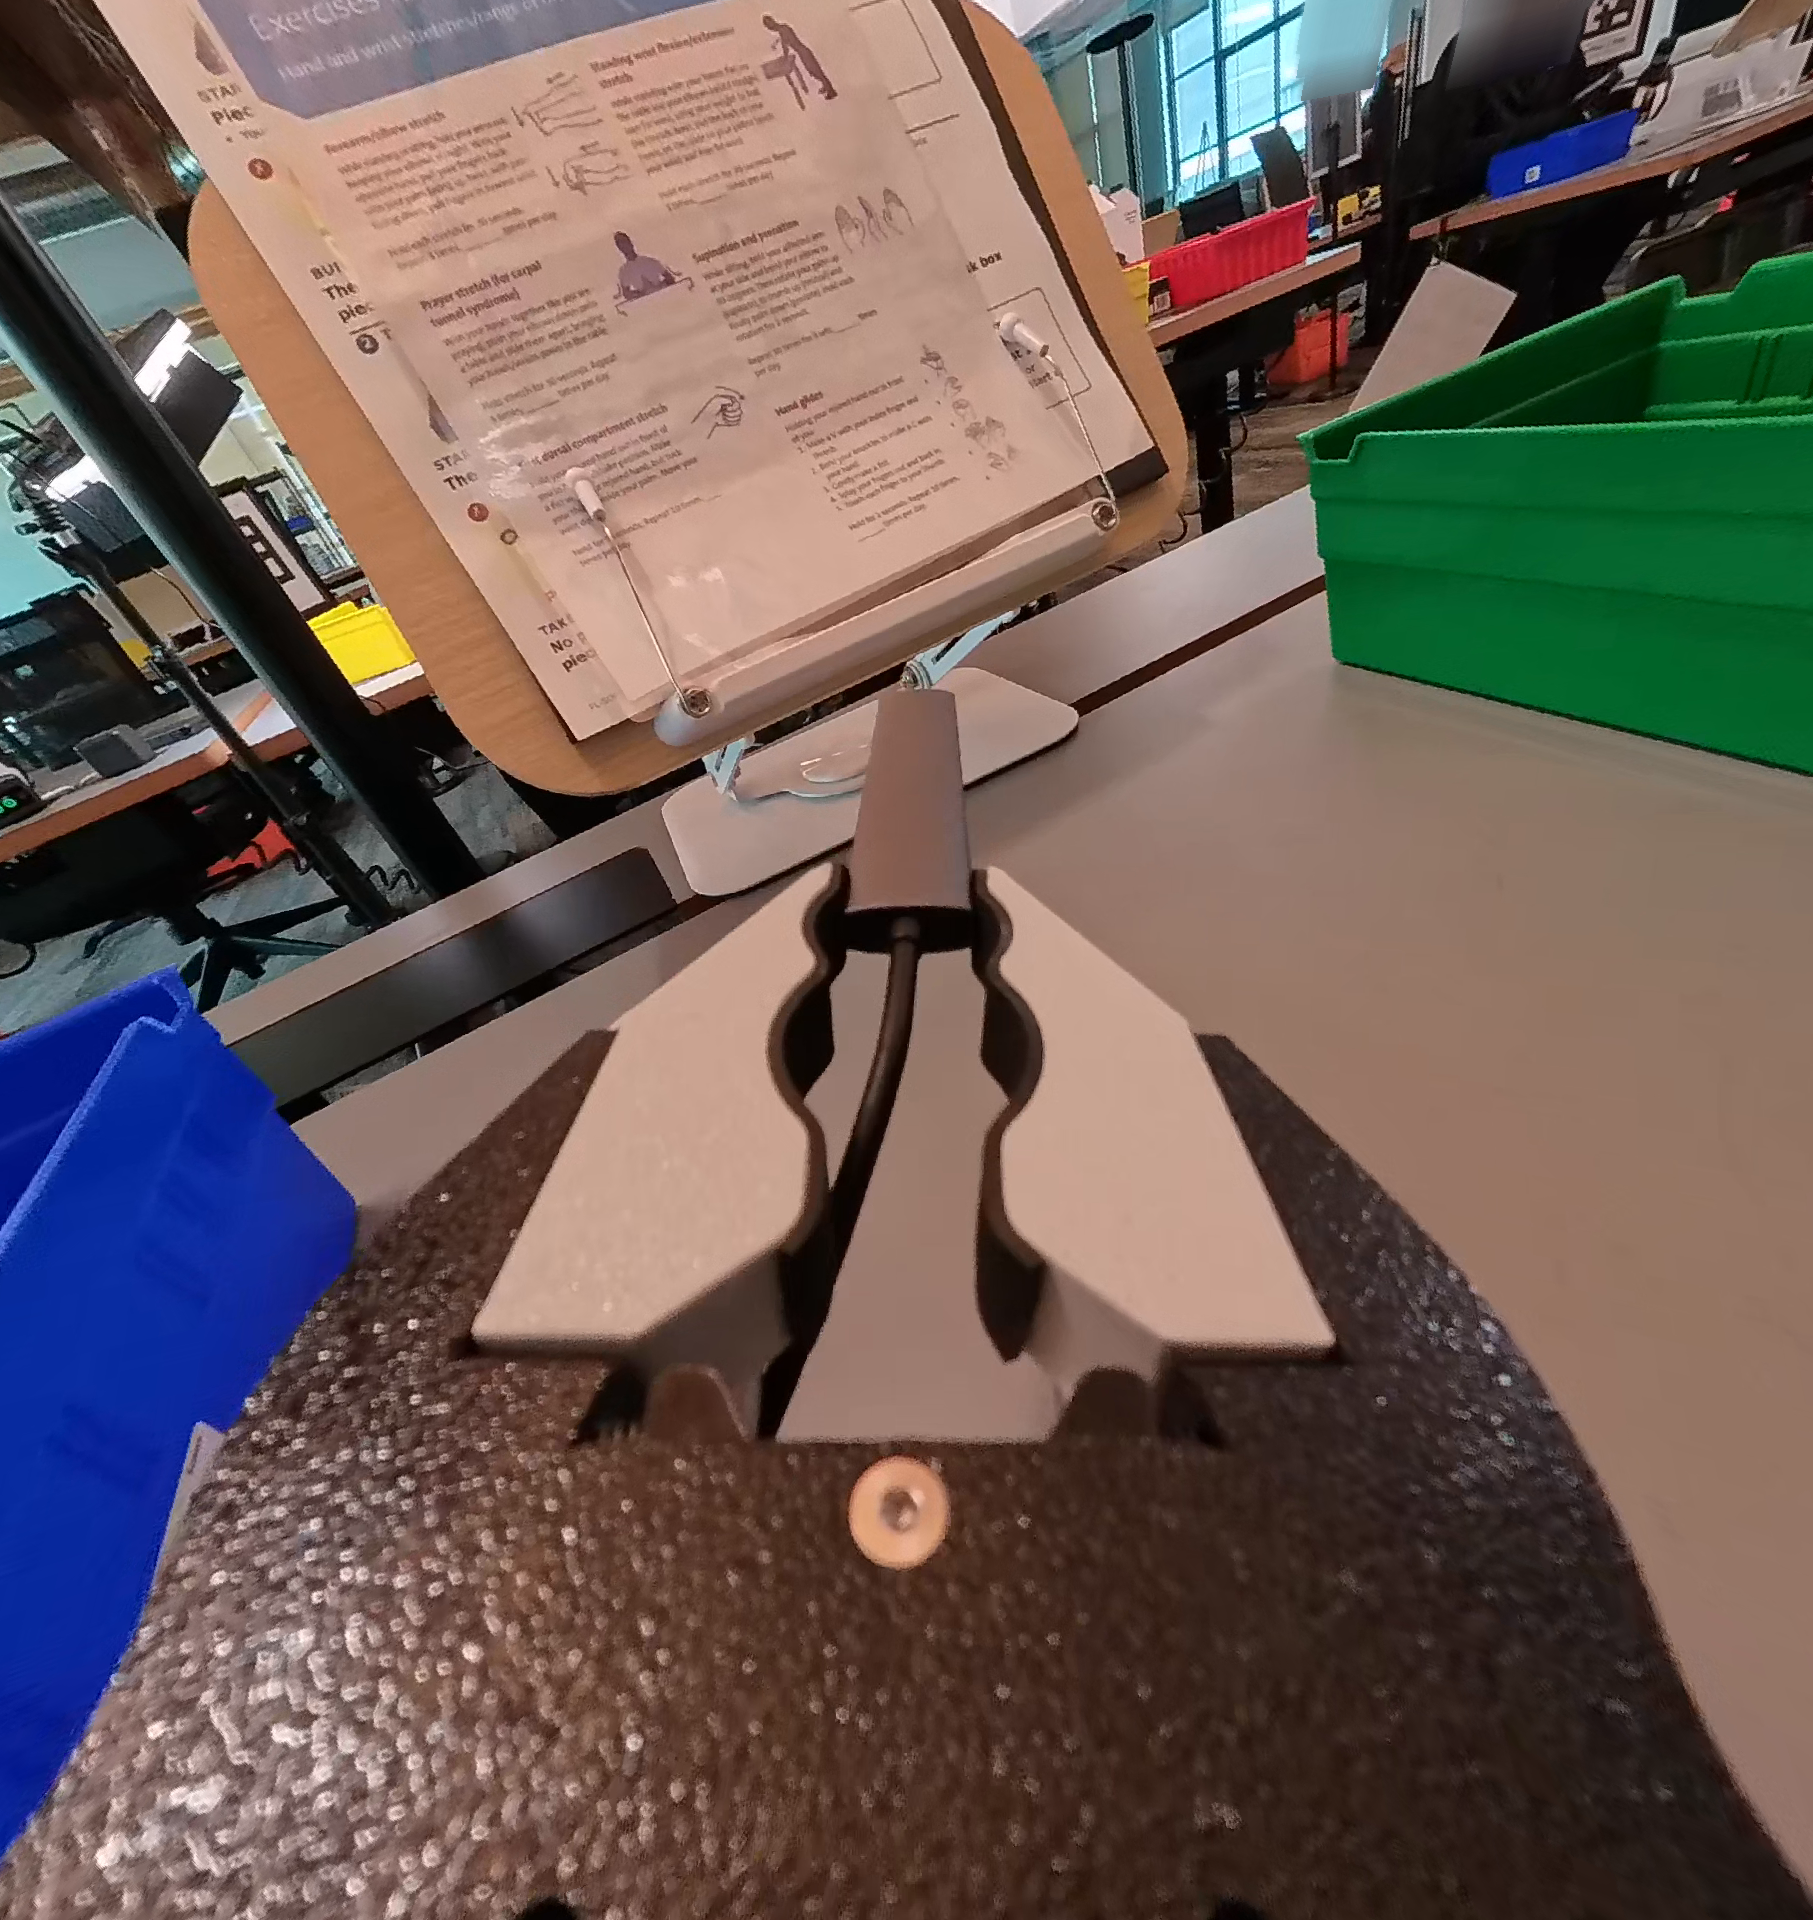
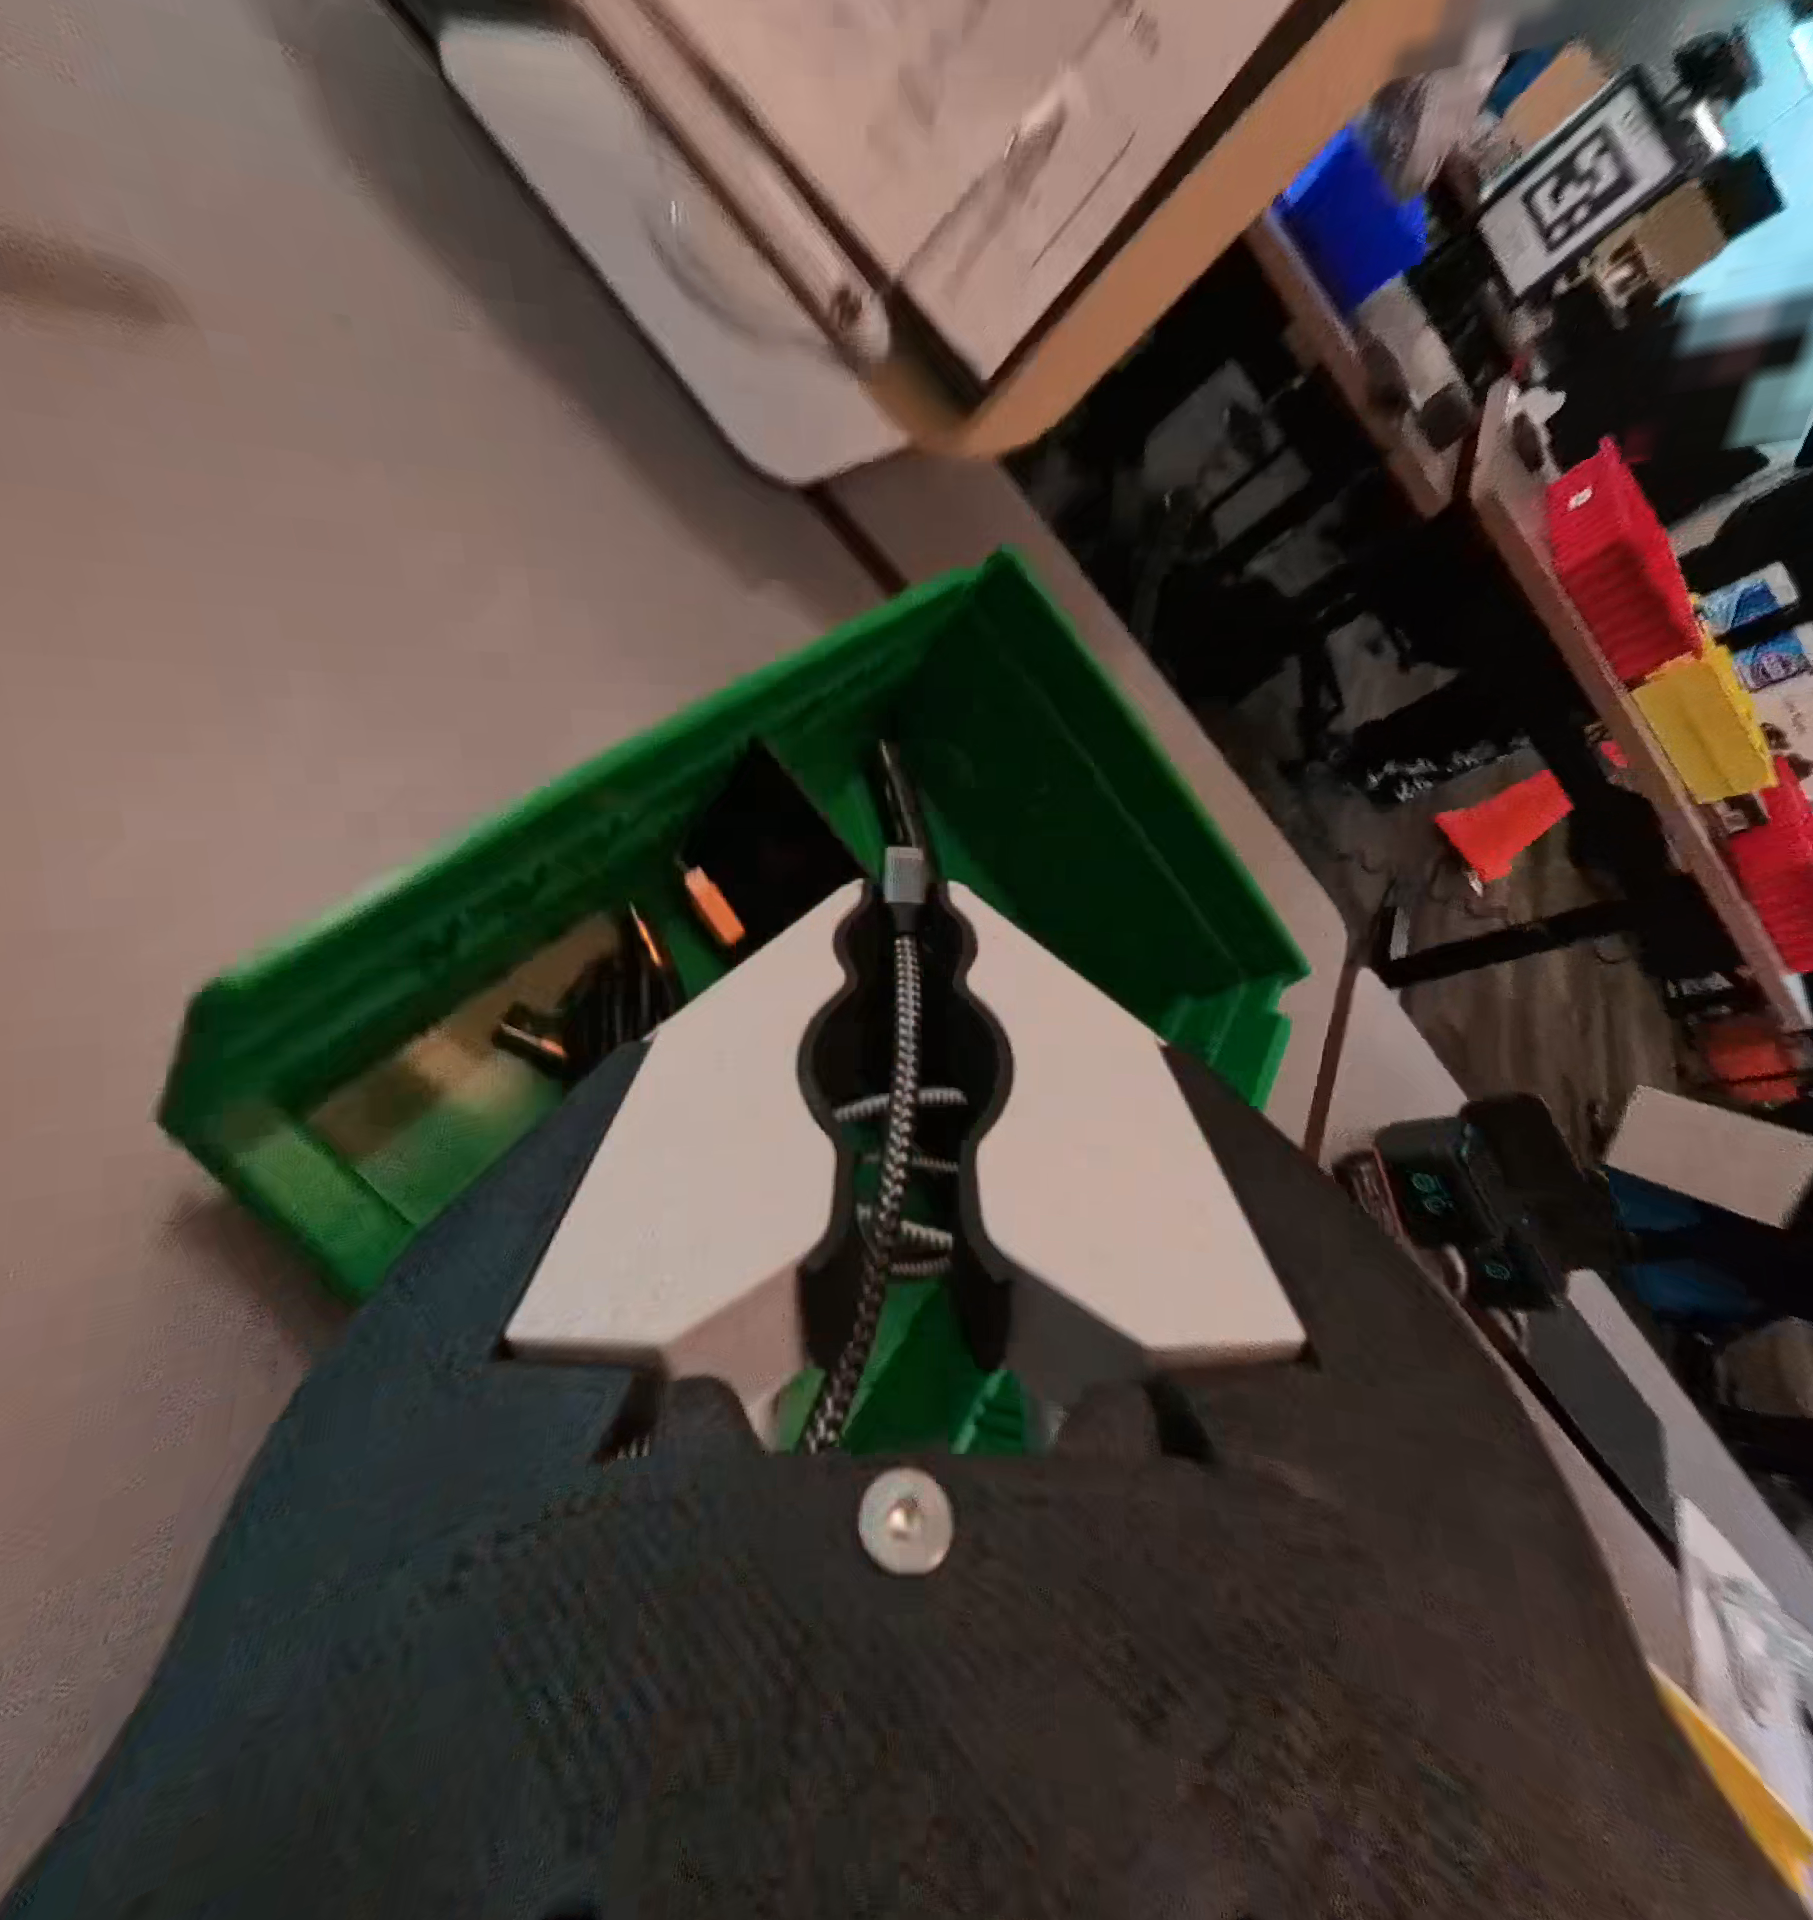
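My left gripper (image 1: 908, 902) is shut on a grey slim adapter block (image 1: 912, 790) whose black cable (image 1: 871, 1122) runs back between the fingers; it is held above the grey table (image 1: 1401, 1039). My right gripper (image 2: 904, 902) is shut on a braided black-and-white cable (image 2: 894, 1049) just behind its silver plug (image 2: 900, 871). The plug points into a compartment of the green divided bin (image 2: 1047, 790). The right wrist view is tilted and blurred. Other compartments hold an orange-tipped piece (image 2: 713, 906) and dark cables (image 2: 590, 1018).
A document stand (image 1: 694, 343) with printed sheets stands on a white base (image 1: 881, 769) ahead of the left gripper. A blue bin (image 1: 102, 1226) is at the left, the green bin (image 1: 1608, 540) at the right. Benches with red, yellow and blue bins lie beyond. Left tips to right tips: about 35 cm.
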`<action>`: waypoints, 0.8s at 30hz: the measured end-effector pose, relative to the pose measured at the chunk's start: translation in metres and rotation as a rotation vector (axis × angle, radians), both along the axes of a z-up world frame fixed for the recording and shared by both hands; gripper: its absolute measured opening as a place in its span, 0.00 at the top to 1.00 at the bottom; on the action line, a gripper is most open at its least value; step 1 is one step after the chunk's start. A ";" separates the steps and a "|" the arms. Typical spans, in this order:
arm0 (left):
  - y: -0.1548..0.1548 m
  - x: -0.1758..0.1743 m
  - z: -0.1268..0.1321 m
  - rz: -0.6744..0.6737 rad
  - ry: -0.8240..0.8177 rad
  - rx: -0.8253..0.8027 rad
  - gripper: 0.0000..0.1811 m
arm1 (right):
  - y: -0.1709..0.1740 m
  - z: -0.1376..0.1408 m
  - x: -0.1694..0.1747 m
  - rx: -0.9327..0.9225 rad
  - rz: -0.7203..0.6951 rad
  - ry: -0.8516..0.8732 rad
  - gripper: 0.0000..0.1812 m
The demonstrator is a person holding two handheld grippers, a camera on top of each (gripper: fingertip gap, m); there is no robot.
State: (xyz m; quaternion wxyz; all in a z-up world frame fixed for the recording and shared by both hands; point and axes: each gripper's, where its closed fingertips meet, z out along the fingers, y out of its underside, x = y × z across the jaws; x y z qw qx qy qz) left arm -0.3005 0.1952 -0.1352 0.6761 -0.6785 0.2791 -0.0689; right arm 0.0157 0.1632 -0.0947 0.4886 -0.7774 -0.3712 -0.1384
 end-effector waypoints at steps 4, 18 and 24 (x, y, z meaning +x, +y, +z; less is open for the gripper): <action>-0.001 0.002 -0.001 -0.009 0.009 -0.001 0.88 | 0.010 -0.052 0.024 -0.075 -0.028 -0.289 0.95; 0.001 0.002 -0.008 -0.015 0.005 -0.035 0.88 | 0.011 -0.003 0.082 0.016 -0.001 -0.318 0.72; 0.002 0.002 -0.009 -0.018 -0.002 -0.041 0.88 | -0.032 -0.008 0.078 -0.107 0.055 -0.248 0.78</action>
